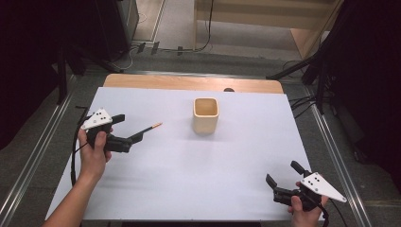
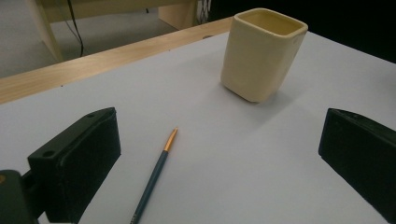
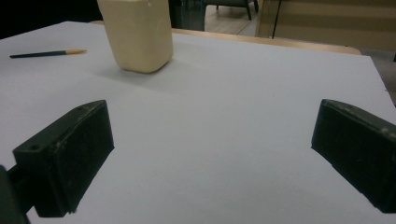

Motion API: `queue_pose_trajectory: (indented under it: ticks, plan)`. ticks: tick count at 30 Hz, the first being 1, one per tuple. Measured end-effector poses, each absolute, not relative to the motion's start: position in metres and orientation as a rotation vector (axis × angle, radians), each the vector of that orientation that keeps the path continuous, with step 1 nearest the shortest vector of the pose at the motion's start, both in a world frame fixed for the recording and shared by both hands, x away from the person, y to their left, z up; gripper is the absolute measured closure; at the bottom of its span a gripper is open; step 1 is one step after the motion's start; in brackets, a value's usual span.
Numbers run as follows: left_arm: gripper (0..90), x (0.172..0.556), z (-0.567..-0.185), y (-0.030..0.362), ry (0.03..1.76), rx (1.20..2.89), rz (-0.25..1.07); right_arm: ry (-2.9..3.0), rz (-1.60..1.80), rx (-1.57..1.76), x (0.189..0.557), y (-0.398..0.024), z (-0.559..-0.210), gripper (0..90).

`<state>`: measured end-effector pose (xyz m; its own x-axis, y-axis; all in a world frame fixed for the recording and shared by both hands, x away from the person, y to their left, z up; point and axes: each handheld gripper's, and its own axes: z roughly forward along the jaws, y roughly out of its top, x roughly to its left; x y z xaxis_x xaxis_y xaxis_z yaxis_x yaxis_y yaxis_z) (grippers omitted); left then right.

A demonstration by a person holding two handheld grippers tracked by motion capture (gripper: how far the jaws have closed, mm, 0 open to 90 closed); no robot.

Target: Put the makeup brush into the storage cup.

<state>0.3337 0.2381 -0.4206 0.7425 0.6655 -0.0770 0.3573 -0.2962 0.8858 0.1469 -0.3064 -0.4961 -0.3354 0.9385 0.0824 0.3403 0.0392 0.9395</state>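
A thin dark-handled paintbrush (image 1: 152, 126) with an orange tip lies flat on the white table. My left gripper (image 1: 128, 127) stands open at the brush's handle end. In the left gripper view the paintbrush (image 2: 156, 172) lies between the wide-apart jaws of that gripper (image 2: 219, 133), nearer the left jaw and touching neither. A cream square cup (image 1: 205, 115) stands upright mid-table, beyond the brush tip; the same cup (image 2: 261, 53) looks empty from here. My right gripper (image 1: 283, 173) is open near the front right corner, holding nothing (image 3: 212, 121). It faces the cup (image 3: 140, 32) and the brush (image 3: 46, 53).
The white table sheet (image 1: 198, 179) ends at a wooden strip (image 1: 189, 83) along the far edge. Metal rails run down both sides of the table on the floor. Cables and dark stands sit beyond the far edge.
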Motion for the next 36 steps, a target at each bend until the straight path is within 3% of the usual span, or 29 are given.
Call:
queue_pose_trajectory:
  ticks: [8, 17, 27, 28, 30, 32, 36]
  plan:
    - [0.0, 0.35, -0.419, 0.233, 0.808, 1.979, 0.306, 1.738, 1.302, 1.291, 0.147, -0.305, -0.497, 0.0]
    - [0.0, 0.372, -0.414, 0.219, 0.812, 2.18, 0.187, 1.758, 1.298, 1.29, 0.147, -0.302, -0.498, 0.0]
    - [0.0, 0.387, -0.415, 0.203, 0.842, 2.374, 0.178, 1.766, 1.297, 1.289, 0.147, -0.302, -0.499, 0.0]
    - [1.2, 0.39, -0.416, 0.2, 0.861, 2.434, 0.209, 1.765, 1.297, 1.289, 0.147, -0.302, -0.499, 0.0]
    - [14.4, 0.393, -0.417, 0.197, 0.903, 2.466, 0.242, 1.766, 1.296, 1.293, 0.147, -0.302, -0.499, 0.0]
    - [17.3, 0.395, -0.419, 0.196, 0.932, 2.493, 0.251, 1.767, 1.294, 1.289, 0.148, -0.303, -0.5, 0.0]
    - [34.8, 0.404, -0.425, 0.192, 0.97, 2.579, 0.313, 1.767, 1.296, 1.296, 0.148, -0.302, -0.5, 0.0]
